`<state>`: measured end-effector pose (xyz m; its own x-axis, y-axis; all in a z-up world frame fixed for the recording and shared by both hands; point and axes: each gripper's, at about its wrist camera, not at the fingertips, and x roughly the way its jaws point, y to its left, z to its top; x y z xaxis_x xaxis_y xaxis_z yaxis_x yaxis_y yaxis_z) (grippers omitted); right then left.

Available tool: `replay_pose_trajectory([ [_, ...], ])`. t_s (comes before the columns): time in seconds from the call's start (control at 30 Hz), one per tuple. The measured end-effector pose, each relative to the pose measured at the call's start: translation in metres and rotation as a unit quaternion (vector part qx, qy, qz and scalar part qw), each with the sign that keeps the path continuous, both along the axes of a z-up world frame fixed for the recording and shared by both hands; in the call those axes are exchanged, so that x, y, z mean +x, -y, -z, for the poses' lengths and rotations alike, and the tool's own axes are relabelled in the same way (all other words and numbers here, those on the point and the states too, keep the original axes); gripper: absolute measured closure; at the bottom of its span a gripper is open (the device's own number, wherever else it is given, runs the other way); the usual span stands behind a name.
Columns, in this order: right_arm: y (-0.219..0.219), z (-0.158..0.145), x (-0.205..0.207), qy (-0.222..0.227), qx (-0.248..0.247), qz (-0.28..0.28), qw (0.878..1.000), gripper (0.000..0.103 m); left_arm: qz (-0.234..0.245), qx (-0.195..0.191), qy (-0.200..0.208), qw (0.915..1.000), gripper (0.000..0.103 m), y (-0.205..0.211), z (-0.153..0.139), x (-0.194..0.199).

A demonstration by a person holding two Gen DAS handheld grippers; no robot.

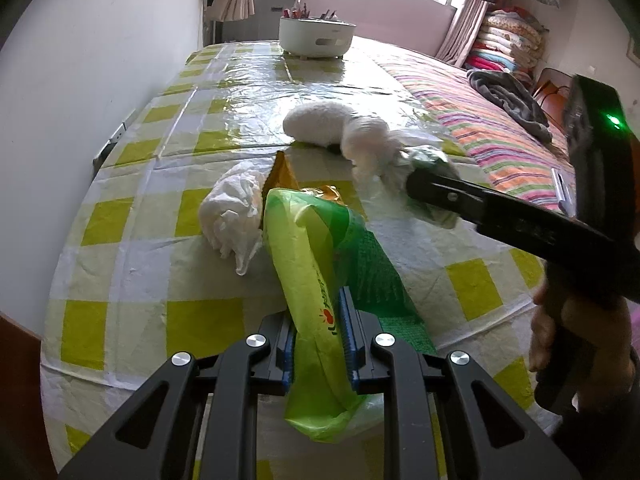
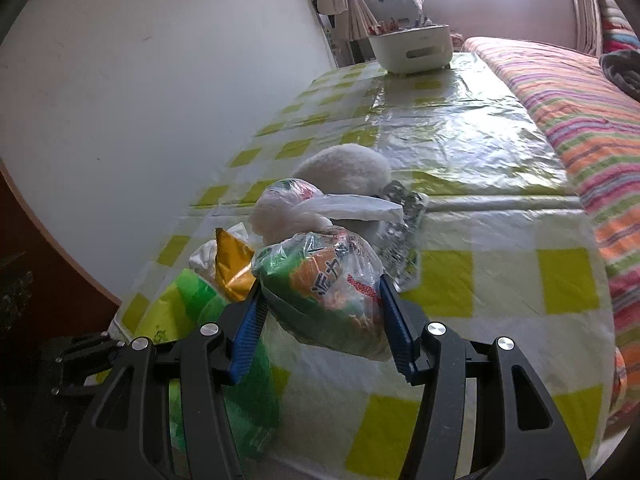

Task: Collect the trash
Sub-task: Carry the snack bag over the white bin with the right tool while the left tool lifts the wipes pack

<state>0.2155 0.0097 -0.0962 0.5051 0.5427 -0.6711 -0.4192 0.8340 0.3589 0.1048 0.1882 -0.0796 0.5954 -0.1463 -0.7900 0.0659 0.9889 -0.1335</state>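
Note:
My left gripper [image 1: 318,320] is shut on the rim of a bright green plastic bag [image 1: 304,248], whose mouth stands open over the checked table [image 1: 140,240]. My right gripper [image 2: 320,300] is shut on a clear bundle of snack wrappers [image 2: 324,276] with a knotted white top, held above the table. In the left wrist view the right gripper [image 1: 424,184] comes in from the right with that bundle [image 1: 372,140], just beyond the bag's mouth. A crumpled white wad [image 1: 236,208] and a gold wrapper [image 1: 282,176] lie beside the bag. The green bag [image 2: 192,300] sits low left in the right wrist view.
A white fluffy lump [image 1: 316,124] lies mid-table, with a silver foil wrapper [image 2: 400,232] close by. A white tub [image 1: 316,36] stands at the far end. A white wall [image 1: 100,60] runs along the left and a striped bed [image 1: 480,120] along the right.

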Motion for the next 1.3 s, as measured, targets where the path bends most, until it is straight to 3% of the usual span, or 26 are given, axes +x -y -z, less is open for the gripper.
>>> replay_pose_trajectory([
  [0.73, 0.095, 0.002, -0.048, -0.007, 0.025, 0.055, 0.998, 0.049, 0.066, 0.01, 0.014, 0.9977, 0.084, 0.07, -0.005, -0.005],
  [1.3, 0.18, -0.002, -0.094, 0.011, 0.051, 0.13, 0.99, 0.049, 0.118, 0.026, 0.03, 0.9922, 0.084, 0.131, -0.004, -0.015],
])
